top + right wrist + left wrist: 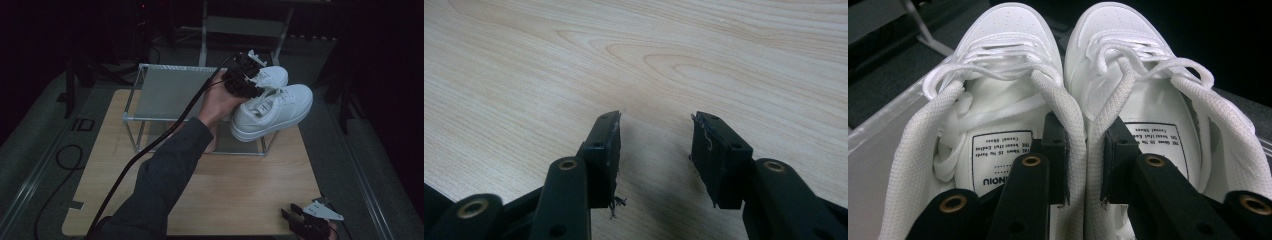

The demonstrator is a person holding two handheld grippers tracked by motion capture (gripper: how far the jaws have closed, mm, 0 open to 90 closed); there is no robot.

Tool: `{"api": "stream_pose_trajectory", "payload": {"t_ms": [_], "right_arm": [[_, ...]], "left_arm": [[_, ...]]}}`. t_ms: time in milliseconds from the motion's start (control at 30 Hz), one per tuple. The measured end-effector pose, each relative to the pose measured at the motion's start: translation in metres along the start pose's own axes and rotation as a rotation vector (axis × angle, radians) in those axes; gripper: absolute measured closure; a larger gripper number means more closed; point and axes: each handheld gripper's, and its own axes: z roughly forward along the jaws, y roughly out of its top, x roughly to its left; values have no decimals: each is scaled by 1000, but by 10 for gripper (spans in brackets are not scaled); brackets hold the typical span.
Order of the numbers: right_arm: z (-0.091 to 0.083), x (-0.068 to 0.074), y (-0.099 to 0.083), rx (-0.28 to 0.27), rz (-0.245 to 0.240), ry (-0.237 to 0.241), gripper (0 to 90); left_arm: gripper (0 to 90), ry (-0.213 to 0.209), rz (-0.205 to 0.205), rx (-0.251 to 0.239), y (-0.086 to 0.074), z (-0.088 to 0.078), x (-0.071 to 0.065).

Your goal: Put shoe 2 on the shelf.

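1. The left tongs [1085,150] are clamped on the two touching inner collars of a pair of white sneakers [1068,95], one jaw inside each shoe
2. In the high view the left tongs [243,76] hold the white sneakers [272,107] at the right end of a glass shelf rack [165,90], toward one o'clock on the counter [225,190]
3. The sneakers' toes point to two o'clock, past the rack's edge
4. The right tongs [656,150] stand open with nothing between the jaws, over bare wood of the counter [574,60]
5. In the high view the right tongs [310,222] sit at five o'clock, well apart from the shoes
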Motion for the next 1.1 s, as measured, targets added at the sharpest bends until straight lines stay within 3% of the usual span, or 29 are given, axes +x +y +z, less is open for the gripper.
{"api": "stream_pose_trajectory", "payload": {"t_ms": [433, 1100], "right_arm": [[0, 0, 0, -1, 1, 0, 538], [0, -1, 0, -7, 7, -3, 536]], "left_arm": [[765, 51, -29, 19, -1, 3, 11], [765, 77, -80, 12, -6, 0, 21]]}}
